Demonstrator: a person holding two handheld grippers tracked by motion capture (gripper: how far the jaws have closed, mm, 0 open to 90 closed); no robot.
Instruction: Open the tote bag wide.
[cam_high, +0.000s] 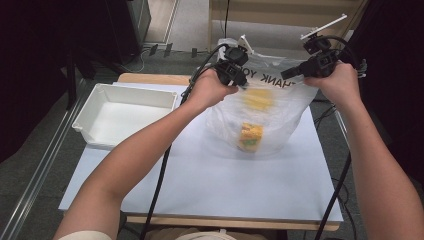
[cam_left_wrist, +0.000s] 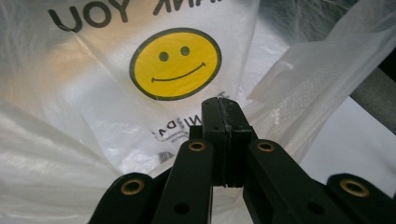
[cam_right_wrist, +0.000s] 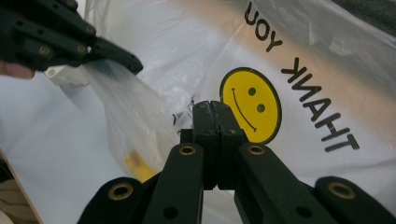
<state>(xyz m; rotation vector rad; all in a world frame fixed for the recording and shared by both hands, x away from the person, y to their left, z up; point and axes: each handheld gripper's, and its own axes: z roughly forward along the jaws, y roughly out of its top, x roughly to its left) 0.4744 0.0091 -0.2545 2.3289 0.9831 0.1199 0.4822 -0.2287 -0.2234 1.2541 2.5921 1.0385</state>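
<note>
The plastic bag (cam_high: 260, 107) stands at the far middle of the table (cam_high: 200, 185), held up between the two tools: the left gripper (cam_high: 239, 80) is clenched on its left top edge, the right gripper (cam_high: 290, 74) on its right. A yellow box (cam_high: 251, 136) sits inside, blurred through the film; the bag's far side is hidden.

Floor: we see grey carpet (cam_high: 30, 165) around the table, from 7 to 11 o'clock.
Table: our white top (cam_high: 225, 185) has a wooden edge.
Back, 12 o'clock: pale wooden furniture (cam_high: 280, 12) (dark surroundings).
</note>
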